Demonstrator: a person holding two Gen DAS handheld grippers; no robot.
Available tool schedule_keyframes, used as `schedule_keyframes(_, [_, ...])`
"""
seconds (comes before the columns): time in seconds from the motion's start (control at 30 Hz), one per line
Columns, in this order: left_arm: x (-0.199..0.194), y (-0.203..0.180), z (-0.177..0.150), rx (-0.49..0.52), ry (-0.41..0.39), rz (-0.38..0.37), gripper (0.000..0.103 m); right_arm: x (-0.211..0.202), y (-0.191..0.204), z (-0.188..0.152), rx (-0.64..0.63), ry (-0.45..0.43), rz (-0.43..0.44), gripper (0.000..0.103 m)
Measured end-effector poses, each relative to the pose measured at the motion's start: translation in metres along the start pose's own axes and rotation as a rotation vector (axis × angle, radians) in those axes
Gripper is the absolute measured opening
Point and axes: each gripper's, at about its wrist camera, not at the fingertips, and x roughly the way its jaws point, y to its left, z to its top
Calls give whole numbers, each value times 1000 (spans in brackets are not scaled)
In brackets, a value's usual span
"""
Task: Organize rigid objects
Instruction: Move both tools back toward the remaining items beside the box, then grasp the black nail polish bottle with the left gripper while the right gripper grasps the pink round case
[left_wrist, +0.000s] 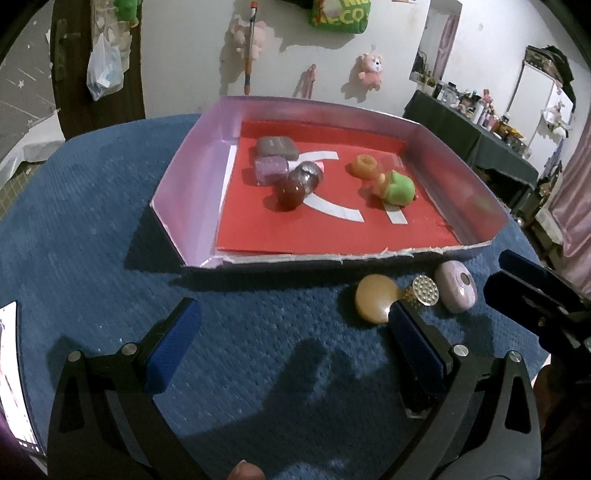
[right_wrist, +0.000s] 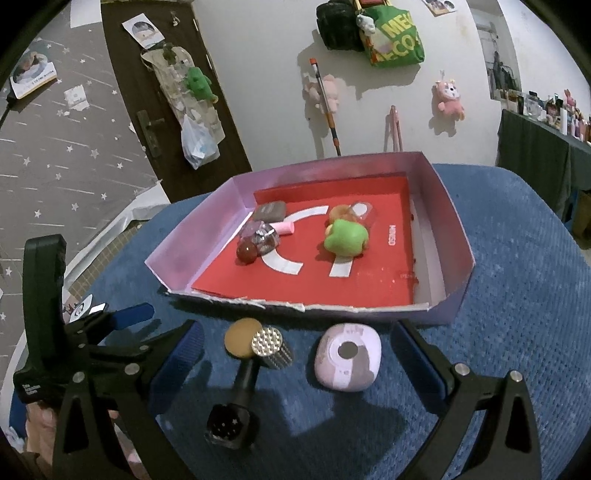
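Right wrist: lilac case (right_wrist: 347, 356) probably between spread jaws

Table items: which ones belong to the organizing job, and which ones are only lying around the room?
Job items:
- box
- lilac case
- tan disc
- studded cap
- black bottle
- green toy
- left gripper and right gripper, both open

Lying about:
- pink plush
- green bag
- plastic bag

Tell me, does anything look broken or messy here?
Yes. The purple box's front wall is torn off, leaving a ragged edge. Three things sit outside on the blue cloth: a tan disc, a studded bottle lying down, and a lilac case.
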Motion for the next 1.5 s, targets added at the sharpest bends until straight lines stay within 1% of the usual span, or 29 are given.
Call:
schedule_keyframes(0.37, [6, -5, -17, -3, 44, -14, 103, 8, -5, -15, 11, 52, -12, 103])
schedule_keyframes(0.57, [4, -13, -24, -3, 58, -40, 103, 9, -12, -20, 25, 67, -26, 103])
schedule_keyframes(0.73, [3, -28, -29, 11, 73, -86, 103, 9, -25, -20, 52, 69, -52, 103])
schedule_keyframes(0.93, [9, -53, -40, 73, 95, -120, 103, 9, -38, -19, 73, 72, -97, 103])
schedule_keyframes(1.03, [9, -58, -42, 96, 80, -96, 103, 12, -40, -17, 70, 81, -122, 103])
schedule_keyframes(1.23, [7, -59, -43, 91, 74, -90, 103, 21, -33, -19, 26, 98, -149, 103])
schedule_keyframes(1.37, [6, -67, -46, 100, 75, -121, 103, 23, -32, -16, 11, 100, -179, 103])
schedule_keyframes(1.5, [10, -68, -46, 116, 61, -66, 103, 23, -38, -14, 19, 98, -186, 103])
